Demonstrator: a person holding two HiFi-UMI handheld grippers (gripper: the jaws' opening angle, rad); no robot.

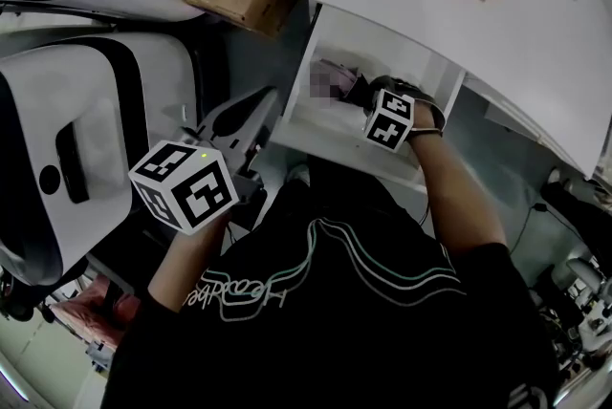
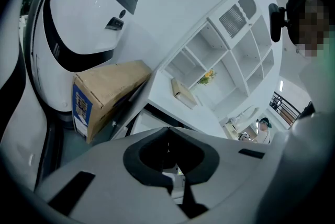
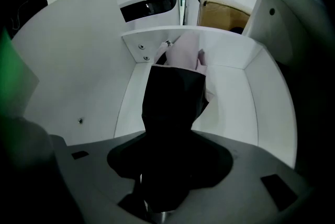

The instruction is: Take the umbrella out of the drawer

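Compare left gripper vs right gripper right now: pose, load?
Place: the right gripper is down inside the open drawer; the left gripper hangs outside it.
Load: the black umbrella stands between the right gripper's jaws, though whether they press on it is unclear; the left gripper's jaws look closed on nothing.
Aim: the right gripper points steeply down, the left gripper only slightly.
Shared: each carries a marker cube.

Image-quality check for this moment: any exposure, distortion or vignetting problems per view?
Head view: evenly lit, sharp, but the edges of the white desk top bow from wide-angle distortion. Left gripper view: heavy fisheye, black vignette corners, shelves bent. Right gripper view: the dark umbrella is underexposed, merging with the shadowed jaws, while the white drawer stays readable.
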